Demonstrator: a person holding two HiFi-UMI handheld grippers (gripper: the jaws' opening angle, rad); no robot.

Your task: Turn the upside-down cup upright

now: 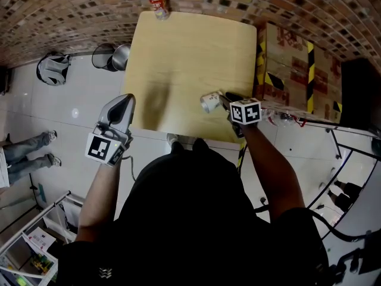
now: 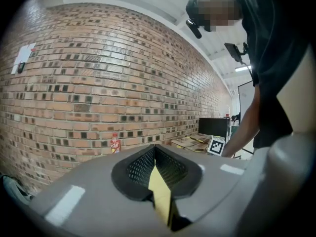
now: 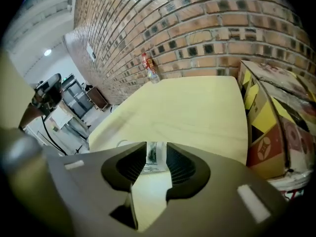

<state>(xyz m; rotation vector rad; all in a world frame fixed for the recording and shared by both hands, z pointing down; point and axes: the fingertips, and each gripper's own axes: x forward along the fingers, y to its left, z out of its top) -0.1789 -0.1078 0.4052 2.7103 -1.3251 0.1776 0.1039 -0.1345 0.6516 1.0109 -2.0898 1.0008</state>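
Pale wood table [image 1: 190,58], white printed cup [image 1: 209,102], red-labelled bottle [image 1: 158,3]

Cup [image 1: 210,102] on table [image 1: 190,58] at right claw [image 1: 224,99]

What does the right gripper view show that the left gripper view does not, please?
Only the right gripper view shows the cup, between the parted jaws of the right gripper. Only the left gripper view shows the person's dark-clad torso and a dark monitor. Both show the brick wall, the pale table and the bottle standing by the wall.
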